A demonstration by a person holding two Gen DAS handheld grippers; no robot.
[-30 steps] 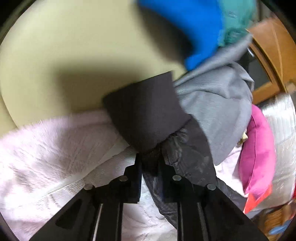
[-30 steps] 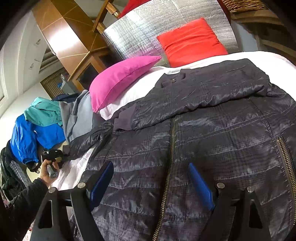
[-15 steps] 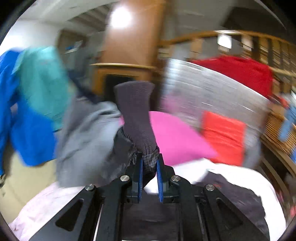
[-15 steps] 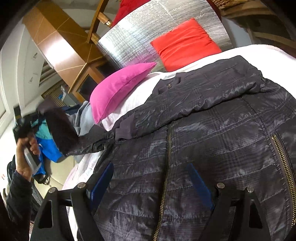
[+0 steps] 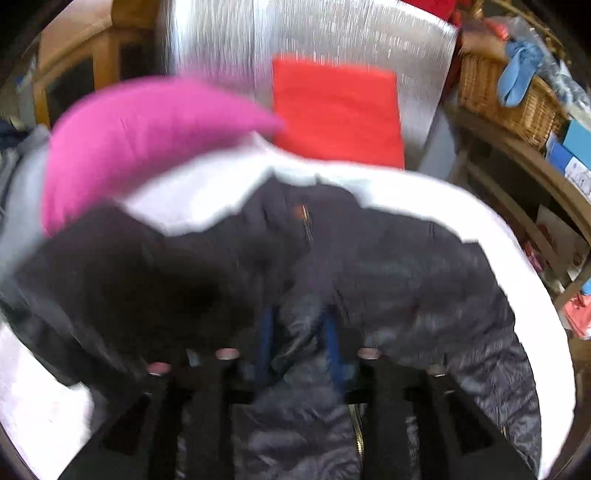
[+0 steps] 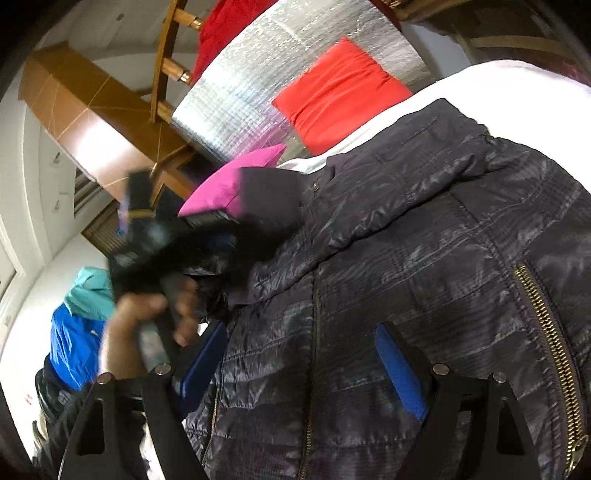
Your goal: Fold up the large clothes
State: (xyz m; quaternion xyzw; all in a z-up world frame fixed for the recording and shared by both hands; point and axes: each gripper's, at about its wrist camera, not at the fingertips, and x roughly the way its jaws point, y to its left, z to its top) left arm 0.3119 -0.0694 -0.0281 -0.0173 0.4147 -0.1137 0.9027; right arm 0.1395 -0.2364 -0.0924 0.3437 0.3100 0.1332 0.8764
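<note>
A dark quilted jacket [image 6: 424,258] lies front-up on the white bed [image 6: 517,81], its gold zipper [image 6: 546,332] running down the right side. My left gripper [image 5: 299,332] is over the jacket's upper chest. Its jaws are opening, and the dark sleeve [image 5: 140,266] with its knit cuff lies loosely between the blue pads [image 5: 265,332], draped to the left. The picture is blurred. In the right wrist view a hand [image 6: 136,317] carries that left gripper [image 6: 221,236] at the jacket's left shoulder. My right gripper [image 6: 303,365] hangs open above the jacket's lower front, nothing between its fingers.
A pink pillow [image 5: 147,136] and a red pillow [image 5: 336,114] lean on a silver foil board [image 5: 295,33] at the bed's head. Wicker baskets [image 5: 506,96] and shelves stand to the right. Blue and teal clothes [image 6: 77,325] hang beyond the bed's left side.
The left gripper has swung the sleeve from the bed's left edge across onto the jacket's chest, rolling as it went, and its pads have parted. The right gripper has stayed open, shifting slightly.
</note>
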